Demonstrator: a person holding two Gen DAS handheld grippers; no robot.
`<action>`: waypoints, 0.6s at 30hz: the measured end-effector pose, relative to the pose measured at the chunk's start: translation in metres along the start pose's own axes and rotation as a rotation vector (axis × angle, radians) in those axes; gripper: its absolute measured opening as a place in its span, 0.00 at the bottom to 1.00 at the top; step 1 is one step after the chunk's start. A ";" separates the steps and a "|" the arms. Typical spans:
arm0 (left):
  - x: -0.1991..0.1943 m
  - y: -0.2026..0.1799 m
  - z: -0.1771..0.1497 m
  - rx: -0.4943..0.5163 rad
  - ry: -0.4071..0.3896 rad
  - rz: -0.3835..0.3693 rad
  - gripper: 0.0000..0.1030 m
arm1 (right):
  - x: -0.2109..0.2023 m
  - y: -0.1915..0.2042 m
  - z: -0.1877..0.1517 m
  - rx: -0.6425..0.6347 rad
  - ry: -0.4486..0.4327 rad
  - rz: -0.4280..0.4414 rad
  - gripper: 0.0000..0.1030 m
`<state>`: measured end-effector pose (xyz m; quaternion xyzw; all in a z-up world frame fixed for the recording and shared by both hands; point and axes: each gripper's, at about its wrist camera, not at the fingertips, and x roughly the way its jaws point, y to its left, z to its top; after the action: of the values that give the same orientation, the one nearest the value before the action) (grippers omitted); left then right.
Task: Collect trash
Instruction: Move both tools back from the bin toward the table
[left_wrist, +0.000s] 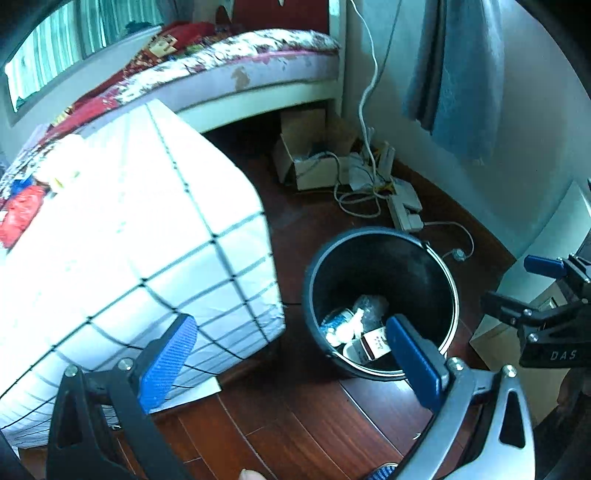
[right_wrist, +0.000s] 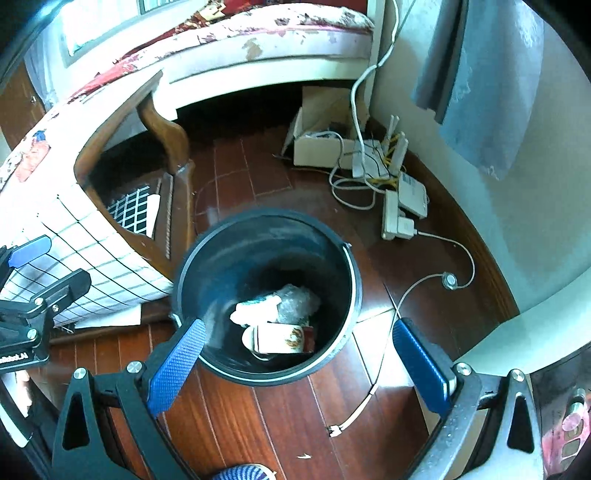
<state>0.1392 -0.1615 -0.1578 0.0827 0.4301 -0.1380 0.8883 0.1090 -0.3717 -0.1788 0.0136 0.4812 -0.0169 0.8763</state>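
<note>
Both tongs hang spread wide and empty above the wooden floor (right_wrist: 280, 417), the black bin (right_wrist: 266, 295) with its trash (right_wrist: 277, 325) lying just ahead between the right gripper (right_wrist: 299, 365) fingers and ahead-right of the left gripper (left_wrist: 291, 362), beside the checked cloth (left_wrist: 129, 240).
</note>
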 end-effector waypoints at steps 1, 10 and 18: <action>-0.006 0.005 0.000 -0.007 -0.010 0.007 0.99 | -0.003 0.004 0.002 -0.005 -0.010 0.004 0.99; -0.054 0.054 -0.005 -0.085 -0.086 0.063 0.99 | -0.034 0.054 0.024 -0.086 -0.094 0.044 0.99; -0.084 0.100 -0.016 -0.161 -0.138 0.113 0.99 | -0.059 0.113 0.039 -0.169 -0.146 0.083 0.99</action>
<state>0.1088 -0.0480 -0.0989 0.0253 0.3726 -0.0579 0.9259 0.1147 -0.2597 -0.1073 -0.0415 0.4147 0.0591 0.9071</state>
